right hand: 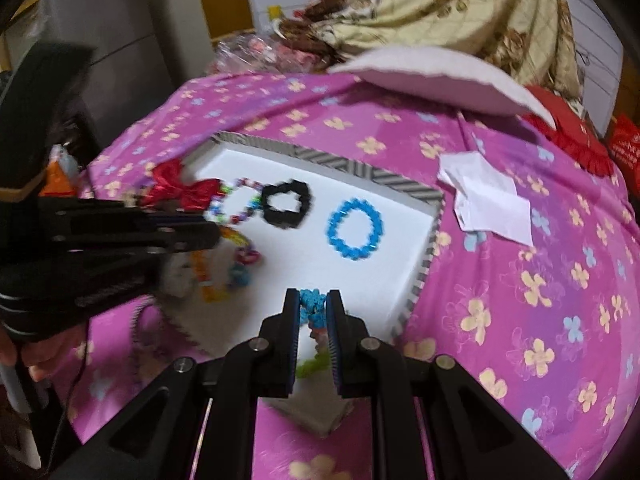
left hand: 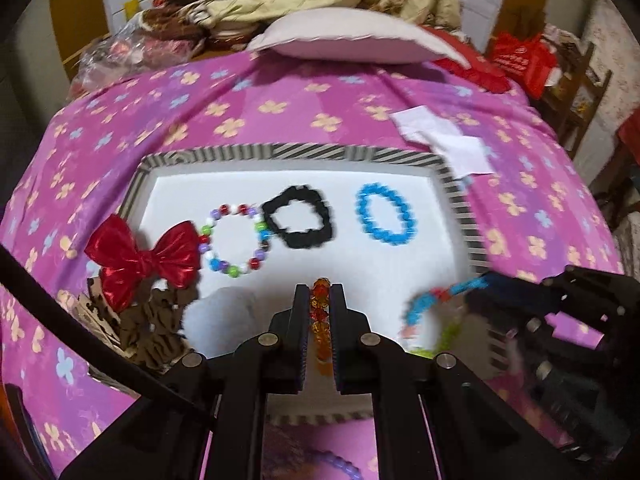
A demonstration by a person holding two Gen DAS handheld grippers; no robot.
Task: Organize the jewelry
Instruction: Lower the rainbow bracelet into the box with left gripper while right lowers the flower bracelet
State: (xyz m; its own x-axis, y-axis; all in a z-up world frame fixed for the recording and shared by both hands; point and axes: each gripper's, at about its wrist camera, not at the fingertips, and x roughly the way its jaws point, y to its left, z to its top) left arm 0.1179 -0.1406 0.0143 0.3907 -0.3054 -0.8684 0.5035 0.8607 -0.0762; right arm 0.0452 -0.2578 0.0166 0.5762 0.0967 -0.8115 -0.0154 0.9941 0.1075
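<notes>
Currently itemised: tray [left hand: 448, 178], striped rim, white floor, on a pink bedspread [left hand: 240, 100]. Lying flat in it: blue bracelet [left hand: 386, 214] at 1 o'clock from the left gripper [left hand: 319, 292], black scrunchie [left hand: 300, 216] at 12, multicolour bracelet [left hand: 234, 240] at 11, red bow [left hand: 144, 260] on the rim at 10. Left gripper is clamped on an amber bracelet [left hand: 320, 320], its strand running lengthwise between the jaws. Right gripper [right hand: 313, 300] is clamped on a blue-and-green bracelet [right hand: 310, 304], which hangs below. Both loads hover above the tray's near half; bare floor lies directly beneath each, so, as judged, each hand is equally near its drop spot.
</notes>
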